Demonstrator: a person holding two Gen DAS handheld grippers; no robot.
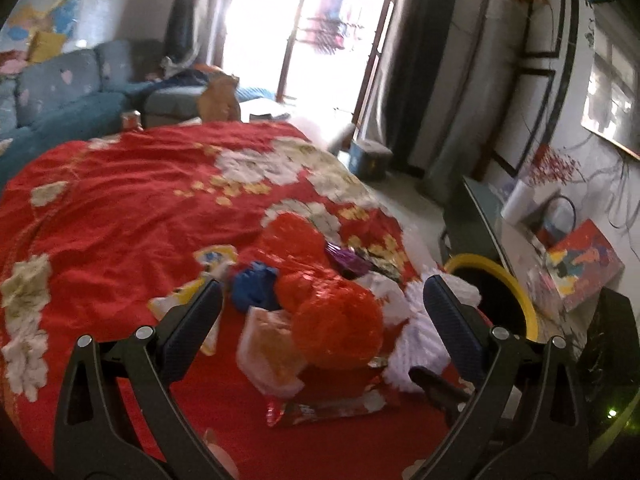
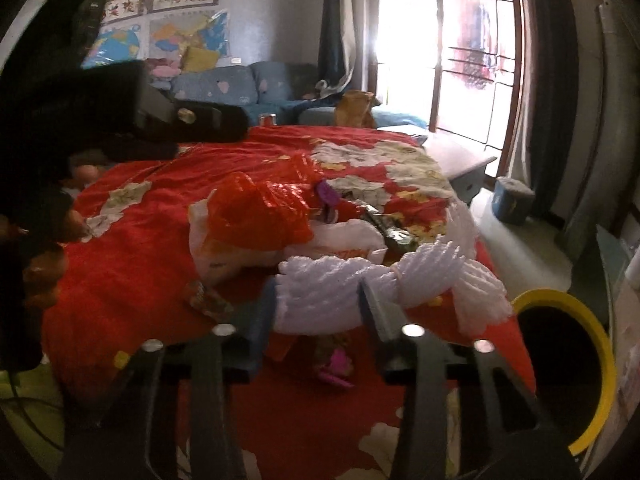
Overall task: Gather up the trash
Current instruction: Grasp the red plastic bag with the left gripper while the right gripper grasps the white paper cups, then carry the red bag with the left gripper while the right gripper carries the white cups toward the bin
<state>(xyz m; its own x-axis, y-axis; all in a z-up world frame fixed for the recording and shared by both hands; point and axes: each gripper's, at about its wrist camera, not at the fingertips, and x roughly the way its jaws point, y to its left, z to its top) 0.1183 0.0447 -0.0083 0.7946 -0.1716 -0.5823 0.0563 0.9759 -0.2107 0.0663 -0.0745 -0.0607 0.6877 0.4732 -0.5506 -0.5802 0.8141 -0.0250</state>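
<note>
Now | right gripper [image 2: 318, 312] pinched on white foam netting [image 2: 360, 280] at the bed's [image 2: 132, 280] near edge, beside yellow-rimmed bin [image 2: 600, 360] for dropping | left gripper [image 1: 322, 304] spread over red bag [image 1: 334, 332]

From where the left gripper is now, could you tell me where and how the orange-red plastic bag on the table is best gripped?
I would pinch the orange-red plastic bag at its bulging near end, coming from above and the near side. It is crumpled and soft, so a fold should gather between the pads. The left gripper is open and already straddles it. The white foam netting crowds its right side, so keep clear there.
</note>
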